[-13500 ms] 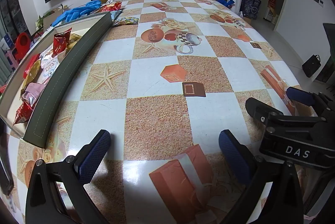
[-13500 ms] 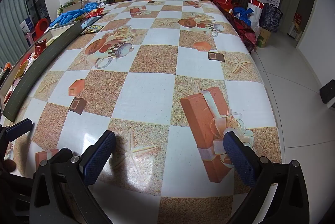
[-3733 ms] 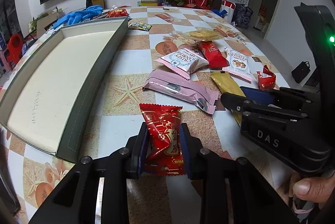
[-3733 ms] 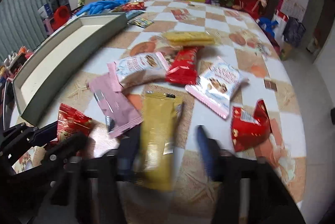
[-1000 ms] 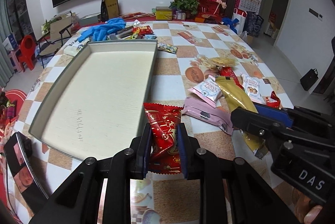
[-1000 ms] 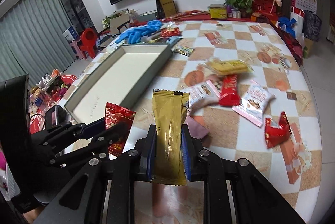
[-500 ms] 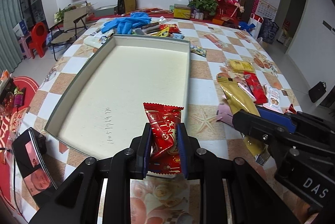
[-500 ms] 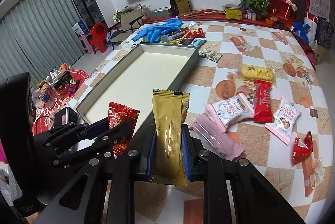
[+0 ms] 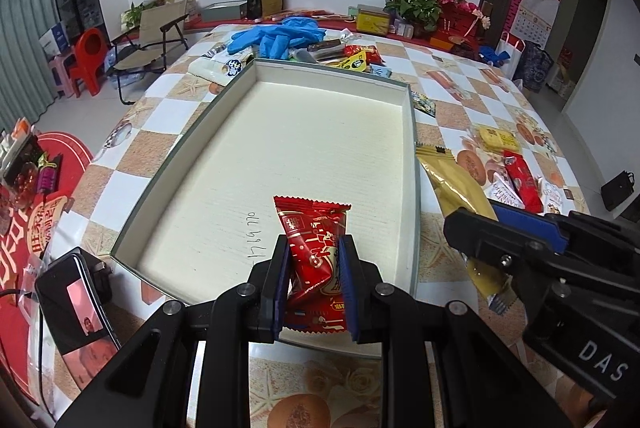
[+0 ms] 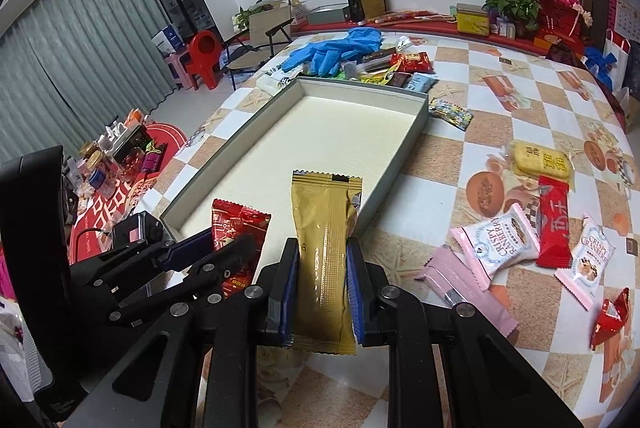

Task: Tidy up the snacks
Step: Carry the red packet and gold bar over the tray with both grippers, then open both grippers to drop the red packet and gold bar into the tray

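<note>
Two packets are in your grip: the left gripper (image 9: 313,282) clamps a red foil snack packet (image 9: 315,256), now over the shallow cream-lined tray (image 9: 224,104) instead of the checkered tablecloth (image 10: 516,116); the right gripper (image 10: 322,286) pinches a long gold sachet (image 10: 325,248) at the tray's near corner.

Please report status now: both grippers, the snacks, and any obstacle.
Left gripper shut on red snack packet, above grey shallow tray. Right gripper shut on gold snack sachet. No obstacle inside tray.
</note>
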The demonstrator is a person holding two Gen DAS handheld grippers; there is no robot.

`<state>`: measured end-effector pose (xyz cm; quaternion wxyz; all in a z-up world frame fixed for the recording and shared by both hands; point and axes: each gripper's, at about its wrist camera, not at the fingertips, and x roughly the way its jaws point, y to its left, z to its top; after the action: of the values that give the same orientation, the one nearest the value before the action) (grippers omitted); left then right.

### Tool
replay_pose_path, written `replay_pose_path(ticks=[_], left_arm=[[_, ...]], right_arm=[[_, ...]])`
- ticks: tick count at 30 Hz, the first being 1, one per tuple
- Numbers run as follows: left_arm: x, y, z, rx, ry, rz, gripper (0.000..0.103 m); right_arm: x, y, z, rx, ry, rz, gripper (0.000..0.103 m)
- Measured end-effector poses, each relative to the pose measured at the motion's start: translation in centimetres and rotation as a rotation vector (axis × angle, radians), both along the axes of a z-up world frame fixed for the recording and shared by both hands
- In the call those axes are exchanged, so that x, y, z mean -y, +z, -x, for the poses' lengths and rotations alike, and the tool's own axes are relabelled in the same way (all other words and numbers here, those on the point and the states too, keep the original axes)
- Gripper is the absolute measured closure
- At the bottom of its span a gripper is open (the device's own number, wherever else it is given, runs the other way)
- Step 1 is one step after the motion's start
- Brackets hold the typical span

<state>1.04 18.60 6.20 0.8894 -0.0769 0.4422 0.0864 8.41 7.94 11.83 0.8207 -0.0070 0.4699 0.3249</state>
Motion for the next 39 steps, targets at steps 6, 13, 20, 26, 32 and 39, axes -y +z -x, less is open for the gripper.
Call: replay_pose_path(ticks=[6,13,20,26,32,39], left_arm=[[-1.4,-0.4,-1.7,-0.030,0.023,0.030,0.078],[-4.1,-1.6,-5.8,-0.118,0.077,0.099,0.078],[-7.4,-2.8,-8.3,-0.182,0.174,0.114,0.069],[-7.1,-2.0,-6.7,-0.117,0.170,0.093,0.029],[-3.8,-0.1,-3.9,-0.025,0.101,0.092,0.029],[6.0,1.3,0.2,0.031,-0.133,0.020,0.027]], right_arm=[[-1.0,-0.5,-1.1,-0.021,0.004,0.012,0.079],[-2.7,-1.2,-4.8,-0.092,-0.010,0.026,0.079],[-6.3,-2.5,-8.3,-0.098,-0.007,0.132,0.079],[-7.0,-2.5,-9.1,-0.092,-0.016,0.107,0.045],[-2.9,0.2,-7.2,0.018,-0.056,0.012,0.008],[7.1,0.2,-0.9,0.079,-0.225,-0.011,0.000]])
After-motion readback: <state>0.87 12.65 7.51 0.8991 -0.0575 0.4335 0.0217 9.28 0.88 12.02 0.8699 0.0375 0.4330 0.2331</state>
